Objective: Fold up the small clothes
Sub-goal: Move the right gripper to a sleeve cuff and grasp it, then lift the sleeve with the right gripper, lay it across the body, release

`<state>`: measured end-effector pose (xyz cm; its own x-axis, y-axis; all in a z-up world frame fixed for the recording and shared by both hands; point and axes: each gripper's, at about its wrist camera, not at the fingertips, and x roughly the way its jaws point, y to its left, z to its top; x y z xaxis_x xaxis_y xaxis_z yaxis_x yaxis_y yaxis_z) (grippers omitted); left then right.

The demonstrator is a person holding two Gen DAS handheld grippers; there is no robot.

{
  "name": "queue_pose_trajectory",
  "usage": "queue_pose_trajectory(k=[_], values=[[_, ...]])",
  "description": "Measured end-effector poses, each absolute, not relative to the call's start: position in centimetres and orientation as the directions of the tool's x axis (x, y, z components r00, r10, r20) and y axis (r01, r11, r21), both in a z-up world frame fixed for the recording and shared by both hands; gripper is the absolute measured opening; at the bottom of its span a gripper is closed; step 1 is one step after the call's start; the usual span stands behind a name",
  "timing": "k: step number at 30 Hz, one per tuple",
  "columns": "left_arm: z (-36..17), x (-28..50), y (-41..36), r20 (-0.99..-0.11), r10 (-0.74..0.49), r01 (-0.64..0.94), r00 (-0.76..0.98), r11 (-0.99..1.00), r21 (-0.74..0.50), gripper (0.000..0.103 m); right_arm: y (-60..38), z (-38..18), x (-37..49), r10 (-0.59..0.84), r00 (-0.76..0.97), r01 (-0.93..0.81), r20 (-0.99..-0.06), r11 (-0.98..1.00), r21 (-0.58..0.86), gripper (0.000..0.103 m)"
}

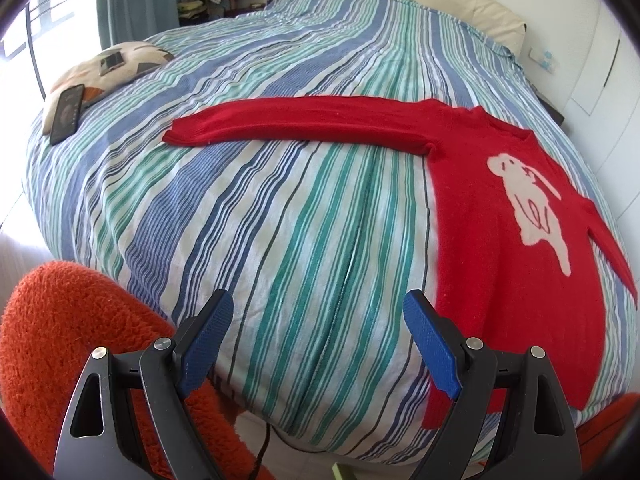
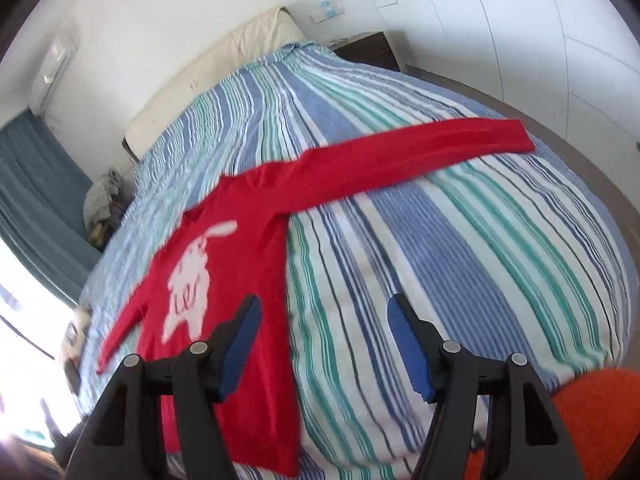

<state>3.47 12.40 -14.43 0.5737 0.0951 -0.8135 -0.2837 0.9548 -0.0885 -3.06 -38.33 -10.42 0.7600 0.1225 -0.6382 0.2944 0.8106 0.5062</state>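
Observation:
A small red sweater [image 1: 480, 216] with a pale rabbit figure lies flat, face up, on the striped bed cover, both sleeves spread out sideways. It also shows in the right wrist view [image 2: 240, 240]. Its hem hangs at the bed's near edge. My left gripper [image 1: 318, 308] is open and empty, above the cover to the left of the sweater's body. My right gripper [image 2: 324, 314] is open and empty, above the cover at the sweater's right edge. The right wrist view is blurred.
The bed has a blue, green and white striped cover [image 1: 280, 220]. A patterned cushion [image 1: 100, 76] with a phone [image 1: 68, 112] lies at its far left. An orange fluffy thing [image 1: 72, 332] sits below the bed's near edge. A nightstand [image 2: 370, 50] stands by the headboard [image 2: 212, 80].

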Motion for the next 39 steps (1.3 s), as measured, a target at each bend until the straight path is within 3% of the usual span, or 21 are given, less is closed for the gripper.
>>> queue_pose_trajectory(k=[3,10,16,20,21,23,25,30,34,39], values=[[-14.8,3.7,12.2,-0.821,0.104,-0.29,0.562,0.954,-0.077,0.088,-46.1,-10.4,-1.2,0.106,0.833,0.335,-0.543,0.684,0.648,0.065],[-15.2,4.1,11.3,-0.826,0.139,-0.279,0.547,0.96,-0.023,0.088,-58.5,-19.3,0.7,0.142,0.849,0.467,-0.51,0.253,0.847,0.065],[-16.1,5.0,10.6,-0.841,0.168,-0.27,0.514,0.962,0.027,0.088,-61.0,-20.8,3.2,0.116,0.851,0.481,-0.512,0.222,0.848,0.061],[-16.9,5.3,10.3,-0.859,0.171,-0.269,0.483,0.962,0.041,0.088,-61.4,-21.1,5.2,0.083,0.812,0.535,-0.577,0.286,0.795,0.042],[-17.0,5.3,10.2,-0.861,0.173,-0.268,0.478,0.962,0.044,0.088,-61.5,-21.4,5.6,0.077,0.801,0.551,-0.593,0.292,0.782,0.026],[-17.0,5.4,10.1,-0.863,0.173,-0.265,0.475,0.963,0.048,0.088,-61.7,-21.6,6.4,0.076,0.757,0.6,-0.65,0.314,0.736,0.004],[-16.8,5.2,10.2,-0.86,0.165,-0.264,0.482,0.964,0.037,0.088,-61.4,-19.6,6.8,0.021,0.742,0.619,-0.67,0.363,0.696,0.004],[-17.0,5.1,10.5,-0.866,0.129,-0.261,0.483,0.965,-0.001,0.088,-55.5,-8.4,12.4,0.03,0.815,0.413,-0.578,0.67,0.617,0.004],[-17.0,5.4,10.7,-0.869,0.095,-0.257,0.486,0.966,-0.038,0.088,-44.7,-1.3,18.2,0.238,0.833,0.102,-0.499,0.822,0.561,0.004],[-16.3,5.1,11.5,-0.858,0.075,-0.275,0.508,0.958,-0.079,0.088,-29.1,1.3,23.7,0.472,0.739,-0.204,-0.481,0.837,0.508,0.004]])
